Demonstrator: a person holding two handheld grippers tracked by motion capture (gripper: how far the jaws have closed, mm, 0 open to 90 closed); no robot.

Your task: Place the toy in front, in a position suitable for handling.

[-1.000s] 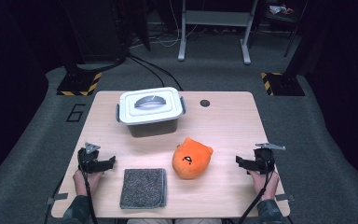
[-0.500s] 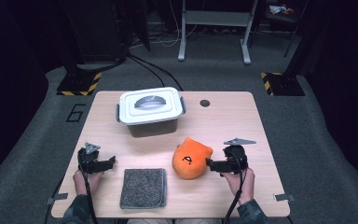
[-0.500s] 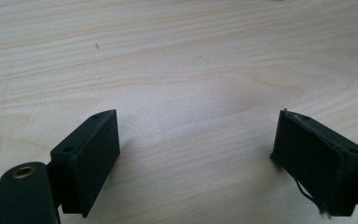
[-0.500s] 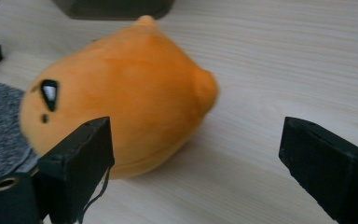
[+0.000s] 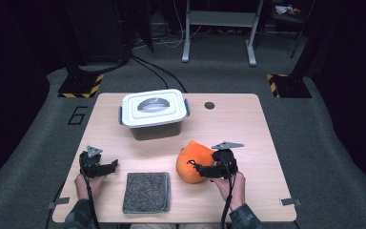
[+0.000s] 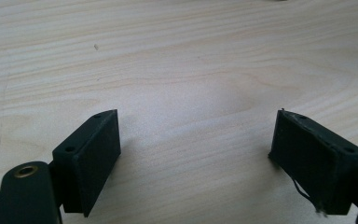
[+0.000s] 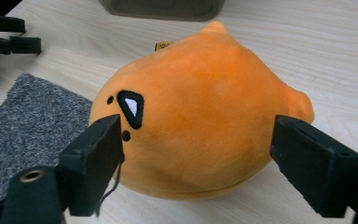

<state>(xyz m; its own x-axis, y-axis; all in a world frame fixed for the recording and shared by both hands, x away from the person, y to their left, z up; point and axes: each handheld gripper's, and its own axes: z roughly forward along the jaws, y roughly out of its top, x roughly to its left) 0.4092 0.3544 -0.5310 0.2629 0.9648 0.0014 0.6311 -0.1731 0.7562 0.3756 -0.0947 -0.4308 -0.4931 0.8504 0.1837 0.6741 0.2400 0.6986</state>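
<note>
Pale wood-grain worktop (image 5: pixel 248 124), person at the near edge with a pair of tongs in each hand. Right tongs (image 7: pixel 196 154) sit low at the near right of the round orange plush toy with a black-outlined eye patch (image 7: pixel 200 112); jaws spread wide, one on each side of the plush. Left jaw looks to touch or nearly touch the fabric beside the eye patch; right jaw stands off the plush with a strip of worktop showing between. Not clamped. In the high view the right tongs (image 5: pixel 201 168) lie against the near right flank of the plush (image 5: pixel 193 160), which rests on the worktop right of centre, in front of the grey plastic box with a white lid and grey handle (image 5: pixel 153 113) and apart from it. Flat grey speckled felt mat (image 5: pixel 147 192) lies just left of the plush, near the front edge; a narrow gap between them. Left tongs (image 5: pixel 109 166) rest low near the left edge, just beside the mat's far left corner; jaws wide apart over bare wood in the left gripper view (image 6: pixel 196 154), holding nothing. Small dark round mark (image 5: pixel 209 105) on the worktop, right of the box.
</note>
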